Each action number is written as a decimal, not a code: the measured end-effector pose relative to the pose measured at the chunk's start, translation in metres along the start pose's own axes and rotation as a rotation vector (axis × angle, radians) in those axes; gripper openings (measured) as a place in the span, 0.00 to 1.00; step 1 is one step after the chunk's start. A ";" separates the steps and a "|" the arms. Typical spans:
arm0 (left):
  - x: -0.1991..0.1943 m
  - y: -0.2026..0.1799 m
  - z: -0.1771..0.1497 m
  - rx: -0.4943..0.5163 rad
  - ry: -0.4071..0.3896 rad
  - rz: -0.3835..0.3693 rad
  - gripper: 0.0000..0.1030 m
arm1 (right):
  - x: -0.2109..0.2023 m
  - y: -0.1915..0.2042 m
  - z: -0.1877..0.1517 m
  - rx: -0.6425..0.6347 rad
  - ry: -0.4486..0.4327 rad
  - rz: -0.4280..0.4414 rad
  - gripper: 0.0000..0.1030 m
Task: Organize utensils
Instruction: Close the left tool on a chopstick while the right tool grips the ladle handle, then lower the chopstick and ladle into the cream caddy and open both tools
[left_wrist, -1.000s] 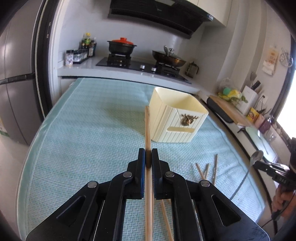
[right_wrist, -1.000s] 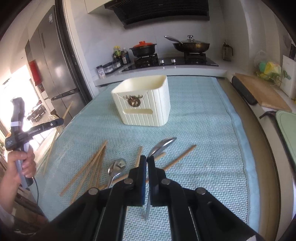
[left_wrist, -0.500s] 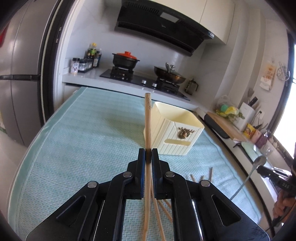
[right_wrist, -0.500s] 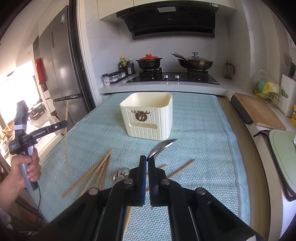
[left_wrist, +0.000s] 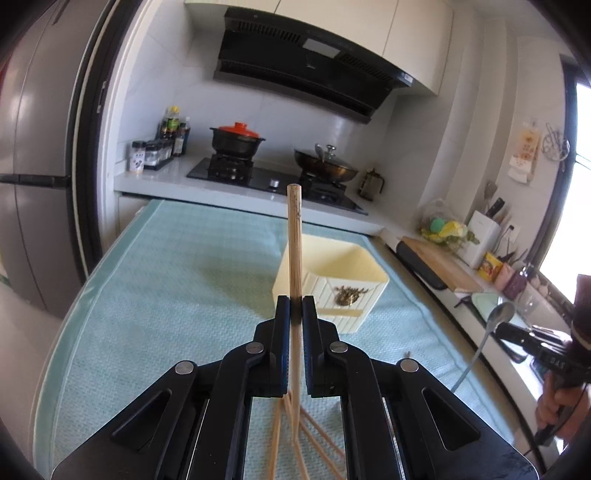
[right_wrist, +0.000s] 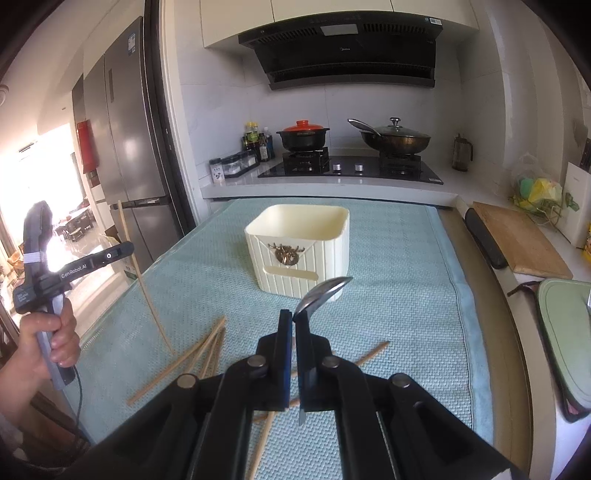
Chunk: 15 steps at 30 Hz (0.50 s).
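Note:
My left gripper (left_wrist: 295, 306) is shut on a wooden chopstick (left_wrist: 295, 240) that stands up out of the jaws, lifted off the mat. The same chopstick (right_wrist: 142, 273) shows at the left of the right wrist view, slanting down from the left gripper (right_wrist: 127, 249). My right gripper (right_wrist: 294, 319) is shut on a metal spoon (right_wrist: 323, 291), bowl raised forward; the spoon (left_wrist: 495, 321) also shows at the right of the left wrist view. A cream ribbed utensil holder (right_wrist: 301, 251) with a gold emblem stands ahead on the teal mat (right_wrist: 399, 295). Several loose chopsticks (right_wrist: 199, 350) lie below.
Beyond the mat is a counter with a hob (right_wrist: 351, 170), a red-lidded pot (right_wrist: 303, 134) and a lidded pan (right_wrist: 395, 138). A fridge (right_wrist: 125, 140) stands on the left. A wooden cutting board (right_wrist: 517, 240) and a green tray (right_wrist: 569, 332) lie to the right.
Both grippers have risen from the mat, each keeping its utensil. The chopstick's lower end has left the pile and the spoon hangs higher above the loose chopsticks.

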<state>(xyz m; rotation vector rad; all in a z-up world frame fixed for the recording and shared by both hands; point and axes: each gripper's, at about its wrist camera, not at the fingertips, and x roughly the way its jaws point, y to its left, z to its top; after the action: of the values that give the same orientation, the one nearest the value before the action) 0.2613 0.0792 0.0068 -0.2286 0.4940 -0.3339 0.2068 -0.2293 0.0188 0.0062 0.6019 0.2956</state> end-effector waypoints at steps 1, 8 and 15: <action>0.003 -0.003 0.011 0.001 -0.005 -0.008 0.04 | 0.003 0.000 0.009 -0.006 -0.009 0.001 0.02; 0.040 -0.029 0.095 0.036 -0.092 -0.040 0.04 | 0.031 -0.003 0.098 -0.029 -0.104 0.023 0.02; 0.109 -0.044 0.132 0.044 -0.090 -0.040 0.04 | 0.094 -0.013 0.164 -0.011 -0.147 0.046 0.02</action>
<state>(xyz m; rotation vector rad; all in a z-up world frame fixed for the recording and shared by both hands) 0.4061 0.0169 0.0867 -0.2100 0.3935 -0.3717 0.3756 -0.2031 0.1004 0.0309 0.4547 0.3399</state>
